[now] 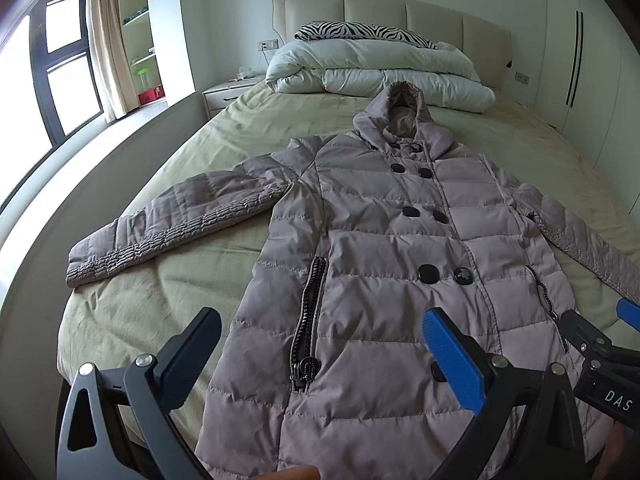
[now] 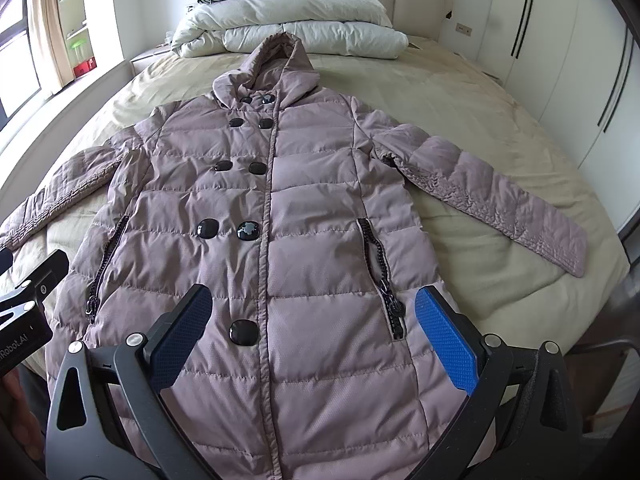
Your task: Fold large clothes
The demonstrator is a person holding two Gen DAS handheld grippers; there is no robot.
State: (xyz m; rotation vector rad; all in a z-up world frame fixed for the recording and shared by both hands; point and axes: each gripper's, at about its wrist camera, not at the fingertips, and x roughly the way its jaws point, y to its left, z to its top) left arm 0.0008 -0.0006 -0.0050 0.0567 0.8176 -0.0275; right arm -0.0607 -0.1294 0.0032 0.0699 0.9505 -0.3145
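Nearest us, both grippers hang over the coat's hem, tilted down toward it. We see the left gripper [image 1: 320,360] with its jaws spread wide and nothing between them; its dark finger sits over the bedsheet just off the coat's left edge, its blue one over the quilting near the lowest button. Our right gripper [image 2: 314,338] is likewise spread wide and empty, with the fabric beside the coat's right pocket zip showing in its gap. We cannot tell whether either touches the coat.

Past the jaws, the coat [image 2: 280,200] lies flat on its back on the bed [image 1: 172,288], buttoned, hem toward us and hood away. It is a mauve quilted coat with paired black buttons [image 2: 248,232] running up its front and a zipped pocket [image 1: 310,320] on each side. Both sleeves angle outward from the coat's shoulders onto the tan sheet, cuffs well clear of the body.

Beyond the coat's hood [image 1: 404,112], a folded white duvet [image 1: 380,72] lies just behind it, with a zebra-print pillow [image 1: 360,34] on top and a padded headboard [image 1: 392,12] behind that. Left of the coat, past the bed's edge, stand a nightstand [image 1: 224,94], a curtain and a window [image 1: 64,64].
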